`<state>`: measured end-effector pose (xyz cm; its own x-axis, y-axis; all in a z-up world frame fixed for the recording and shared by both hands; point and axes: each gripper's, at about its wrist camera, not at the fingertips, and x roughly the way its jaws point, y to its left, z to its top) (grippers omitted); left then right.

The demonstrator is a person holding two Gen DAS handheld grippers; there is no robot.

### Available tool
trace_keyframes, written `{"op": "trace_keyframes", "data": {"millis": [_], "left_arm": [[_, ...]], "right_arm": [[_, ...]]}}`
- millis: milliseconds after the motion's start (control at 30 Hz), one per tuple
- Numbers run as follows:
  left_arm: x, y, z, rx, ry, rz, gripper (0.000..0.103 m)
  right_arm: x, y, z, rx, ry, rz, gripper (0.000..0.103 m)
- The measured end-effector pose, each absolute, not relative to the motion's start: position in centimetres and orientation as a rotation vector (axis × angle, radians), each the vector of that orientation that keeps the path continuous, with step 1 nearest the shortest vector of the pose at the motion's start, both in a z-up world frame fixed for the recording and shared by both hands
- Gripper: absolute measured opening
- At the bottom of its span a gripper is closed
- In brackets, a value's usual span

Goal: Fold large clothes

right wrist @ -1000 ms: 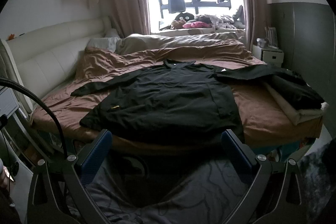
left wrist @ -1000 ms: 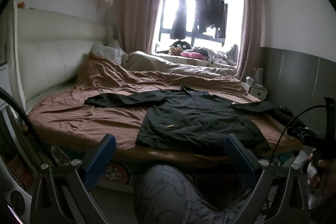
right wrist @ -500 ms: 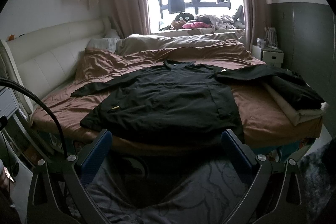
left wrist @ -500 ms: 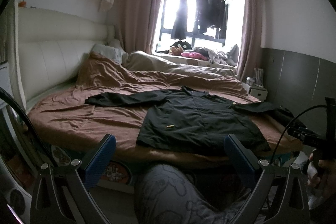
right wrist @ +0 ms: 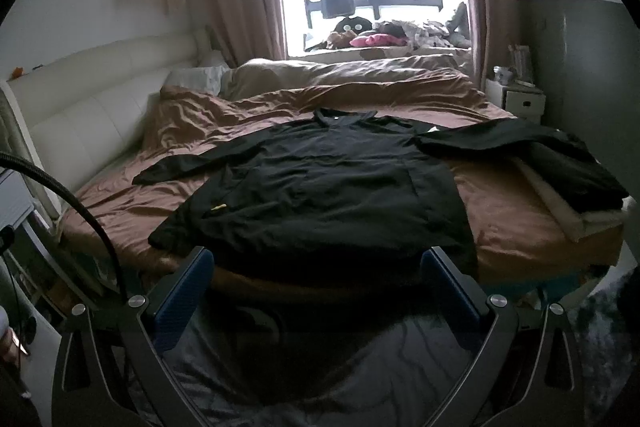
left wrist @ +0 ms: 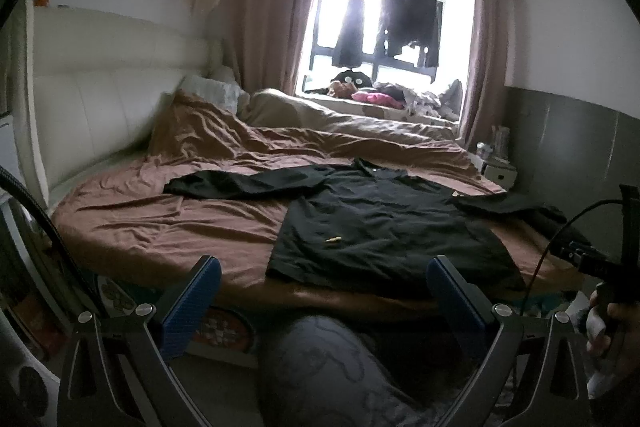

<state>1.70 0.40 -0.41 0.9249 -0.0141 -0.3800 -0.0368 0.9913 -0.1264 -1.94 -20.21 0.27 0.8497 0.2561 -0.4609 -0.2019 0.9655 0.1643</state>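
A large black long-sleeved shirt lies spread flat on the brown bed, sleeves out to both sides, a small yellow tag on its left front. It also shows in the right wrist view. My left gripper is open and empty, held short of the bed's near edge, left of the shirt's hem. My right gripper is open and empty, just before the shirt's near hem. The right sleeve lies over a folded pile.
The brown bed sheet is wrinkled, with a bunched duvet behind. A folded dark and cream pile sits at the bed's right edge. White headboard on the left, nightstand at the right. My patterned knee is below.
Both views have shifted very slightly; the grippers stay open and the shirt has not moved.
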Motion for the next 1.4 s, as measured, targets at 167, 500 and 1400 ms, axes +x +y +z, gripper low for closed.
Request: {"op": "trace_keyframes", "data": {"millis": [167,500,1400], "left_arm": [[4.0,1.4,-0.8,-0.142,0.414,0.018,0.103],[11.5,4.6,-2.2,-0.197,0.453,0.046,0.103],[29.7,17.0,-7.6,-0.354,0.656,0.209,0.096]], "right_arm": [[0.5,-19.8,-0.1,0.107,0.524,0.246,0.103],[8.5,-18.3,-0.2,0.103,0.581,0.221,0.103],[28.3,-11.6,-0.3,0.096,0.71,0.265,0.103]]}}
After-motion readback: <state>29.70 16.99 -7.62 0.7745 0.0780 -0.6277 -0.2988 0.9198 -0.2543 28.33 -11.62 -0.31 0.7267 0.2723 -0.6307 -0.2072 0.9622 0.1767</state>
